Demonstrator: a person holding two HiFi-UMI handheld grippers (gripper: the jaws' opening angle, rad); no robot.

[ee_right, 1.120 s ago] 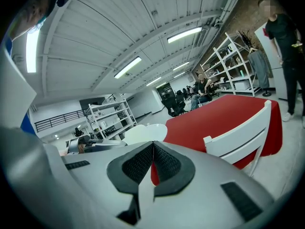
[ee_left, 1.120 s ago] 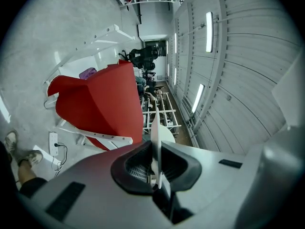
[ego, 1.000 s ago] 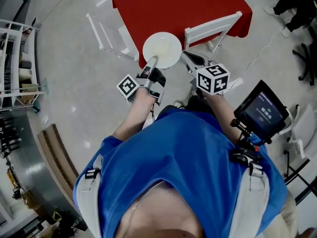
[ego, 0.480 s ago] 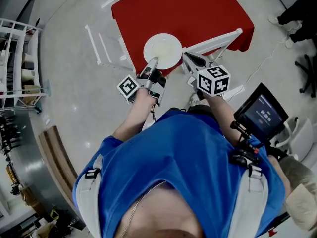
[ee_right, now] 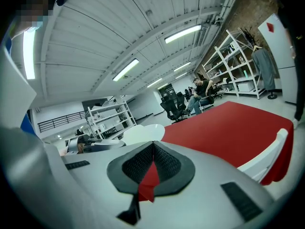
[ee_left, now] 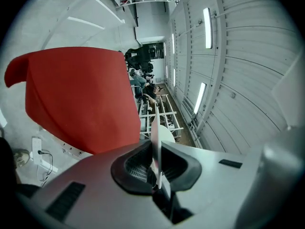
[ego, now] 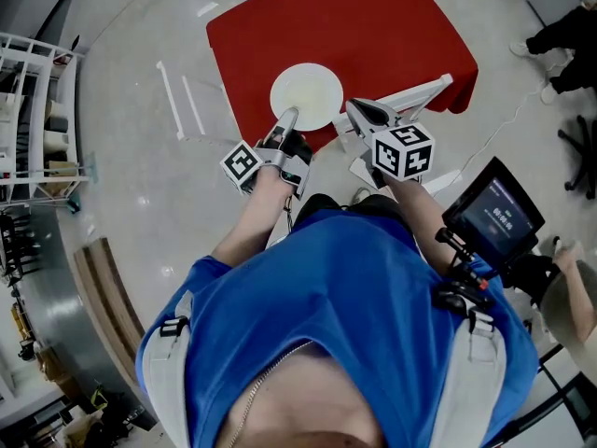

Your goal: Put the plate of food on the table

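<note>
A person in a blue shirt stands at the near edge of a red-draped bench (ego: 345,26), a gripper in each hand; the left gripper (ego: 287,115) is clamped on the rim of a white plate (ego: 306,96), which hangs over the cloth just inside that near edge; whether the plate touches the cloth cannot be told. In the left gripper view the jaws of the left gripper (ee_left: 155,165) pinch the plate (ee_left: 167,135) edge-on, the red bench (ee_left: 81,94) filling the space to the left; strip lights run along the ribbed ceiling behind.

The right gripper (ego: 359,112) sits just right of the plate, apart from it, above a white chair (ego: 410,96) drawn up to the bench; in its own view the right gripper (ee_right: 152,163) has its jaws closed together with nothing between them, the plate (ee_right: 143,133) pale beyond them to the left and the bench (ee_right: 228,123) stretching off to the right, the chair (ee_right: 267,156) at its near side. A monitor (ego: 492,215) sits at the person's right; shelves (ego: 28,82) line the far left.
</note>
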